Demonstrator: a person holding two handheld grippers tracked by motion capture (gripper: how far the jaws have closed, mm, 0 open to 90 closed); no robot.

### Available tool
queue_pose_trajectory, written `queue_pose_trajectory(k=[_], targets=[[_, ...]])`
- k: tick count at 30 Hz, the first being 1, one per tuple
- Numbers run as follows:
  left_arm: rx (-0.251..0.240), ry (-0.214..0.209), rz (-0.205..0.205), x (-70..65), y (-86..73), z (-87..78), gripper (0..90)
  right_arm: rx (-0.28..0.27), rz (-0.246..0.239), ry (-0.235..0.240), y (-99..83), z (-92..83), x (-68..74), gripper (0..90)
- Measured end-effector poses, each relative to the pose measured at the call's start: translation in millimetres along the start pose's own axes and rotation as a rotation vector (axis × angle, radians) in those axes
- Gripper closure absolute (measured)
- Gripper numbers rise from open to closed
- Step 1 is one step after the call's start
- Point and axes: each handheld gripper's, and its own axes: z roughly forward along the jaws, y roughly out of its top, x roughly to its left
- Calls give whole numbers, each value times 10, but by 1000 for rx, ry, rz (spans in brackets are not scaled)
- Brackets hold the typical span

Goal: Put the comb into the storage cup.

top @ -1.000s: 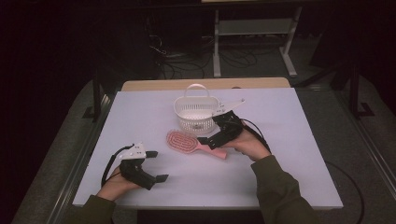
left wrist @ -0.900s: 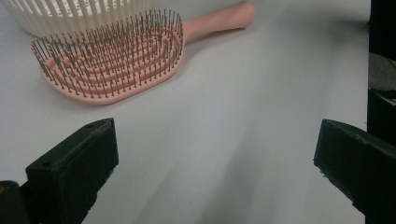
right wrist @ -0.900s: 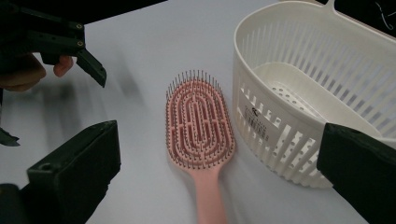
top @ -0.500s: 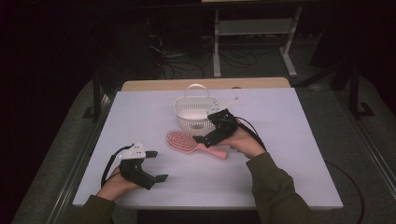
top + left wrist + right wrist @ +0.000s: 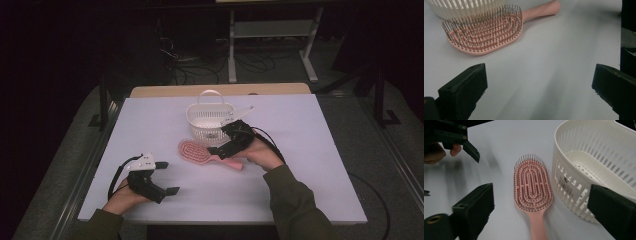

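High view overhead, far; gripper views low, close; all share hairbrush.

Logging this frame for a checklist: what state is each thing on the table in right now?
Brush: flat on table, bristles up, not gripped.
Basket: upright, empty, beside brush.
Right claw: open, astride brush handle, jaws just been closing.
Left claw: open, holding nothing.

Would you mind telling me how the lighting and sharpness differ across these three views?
High view: the white table is lit while the surroundings are nearly black. Left gripper view: the pink hairbrush is sharp, with soft shadows ahead of the jaws. Right gripper view: the bristles are crisp, the near jaws softer, the white basket evenly lit.
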Motion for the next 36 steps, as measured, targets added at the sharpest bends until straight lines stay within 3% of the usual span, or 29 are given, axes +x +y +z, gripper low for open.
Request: queue_pose_trajectory(k=[14,36], targets=[[3,-3,1,0,-1,2,0,27,-6,11,-36,17,5,177],[7,-10,1,-1,-1,14,0,139,-29,12,-88,147,-20,232]])
